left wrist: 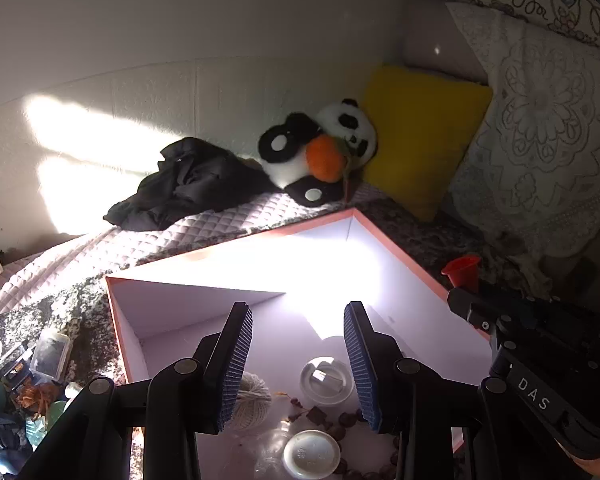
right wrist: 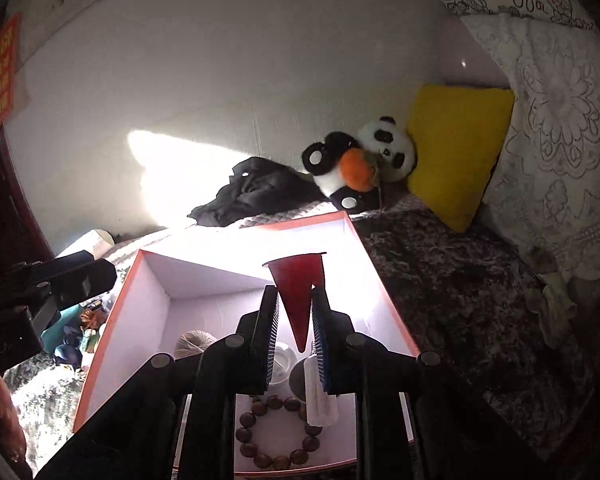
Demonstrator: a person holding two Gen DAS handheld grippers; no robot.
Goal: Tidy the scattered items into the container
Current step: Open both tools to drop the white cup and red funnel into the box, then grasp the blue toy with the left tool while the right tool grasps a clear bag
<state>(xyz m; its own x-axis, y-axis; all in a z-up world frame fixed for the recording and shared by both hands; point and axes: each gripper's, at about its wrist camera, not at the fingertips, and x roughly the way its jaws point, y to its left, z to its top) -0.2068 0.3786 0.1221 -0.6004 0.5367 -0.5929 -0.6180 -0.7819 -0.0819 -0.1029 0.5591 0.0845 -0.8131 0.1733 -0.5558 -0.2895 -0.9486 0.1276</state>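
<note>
Sunlit bedding with a dark patterned bed cover (right wrist: 460, 288) carries the open box (right wrist: 112, 312), where a ball of twine (left wrist: 252, 400), a bead bracelet (right wrist: 276, 432) and round lids (left wrist: 311, 454) already lie. Over it, the right gripper (right wrist: 296, 316) pinches a red cone-shaped funnel (right wrist: 298, 292) near its narrow tip, wide mouth pointing away; it looks light, rigid and slick, so the taper could slip. The left gripper (left wrist: 298, 364) hangs wide open and empty over the box.

One box (right wrist: 112, 320), and inside it one ball of twine (left wrist: 252, 400), one bead bracelet (right wrist: 276, 432), two round white lids (left wrist: 312, 454). One red funnel (right wrist: 298, 292) between the right hand-held gripper's (right wrist: 296, 344) fingers. One panda (left wrist: 324, 152), one yellow cushion (left wrist: 420, 136).
</note>
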